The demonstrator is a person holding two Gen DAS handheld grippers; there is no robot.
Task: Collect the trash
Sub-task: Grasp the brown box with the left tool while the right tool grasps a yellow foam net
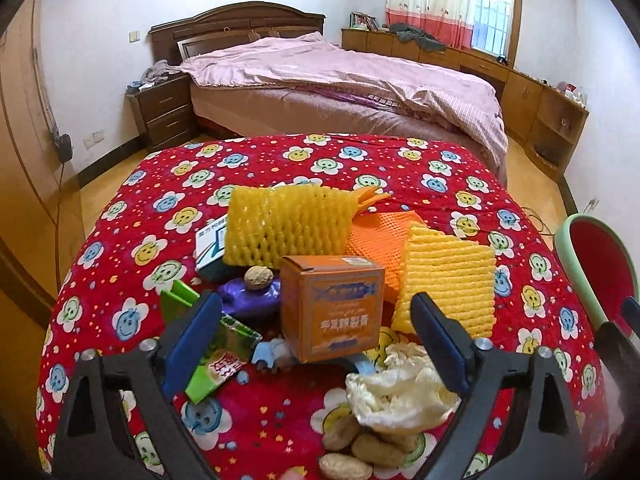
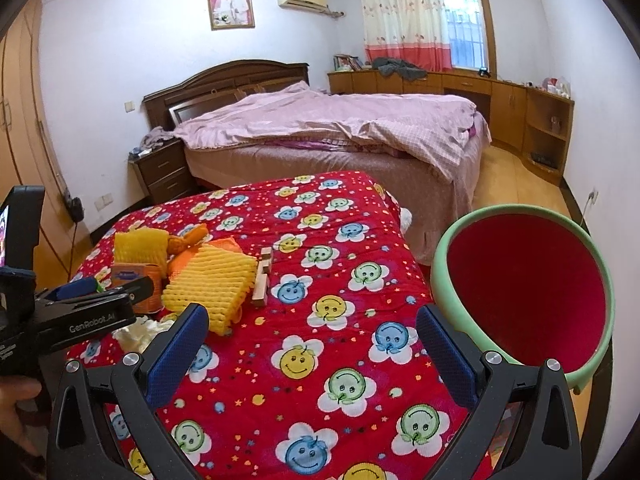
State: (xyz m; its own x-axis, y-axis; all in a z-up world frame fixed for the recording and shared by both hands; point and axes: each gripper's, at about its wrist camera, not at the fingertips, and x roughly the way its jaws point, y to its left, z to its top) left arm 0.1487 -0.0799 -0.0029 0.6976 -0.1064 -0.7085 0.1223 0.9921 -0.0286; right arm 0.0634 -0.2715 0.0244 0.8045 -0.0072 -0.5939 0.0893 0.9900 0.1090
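Note:
A pile of trash lies on the red flowered cloth (image 1: 440, 168). In it are an orange carton (image 1: 332, 308), yellow foam nets (image 1: 280, 224) (image 1: 448, 284), an orange net (image 1: 380, 236), a green wrapper (image 1: 216, 364), a walnut (image 1: 258, 277), crumpled white plastic (image 1: 400, 392) and peanuts (image 1: 360, 452). My left gripper (image 1: 316, 340) is open astride the orange carton, with a gap at each pad. In the right wrist view the left gripper (image 2: 112, 288) shows at the left, over the pile. My right gripper (image 2: 312, 340) is open above bare cloth, holding nothing.
A green basin with a red inside (image 2: 520, 210) stands just off the cloth's right edge, also seen as the basin (image 1: 568, 240) in the left wrist view. Wooden blocks (image 2: 264, 280) lie beside the nets. Behind are a bed (image 2: 320, 128), a nightstand (image 2: 164, 172) and cabinets (image 2: 512, 108).

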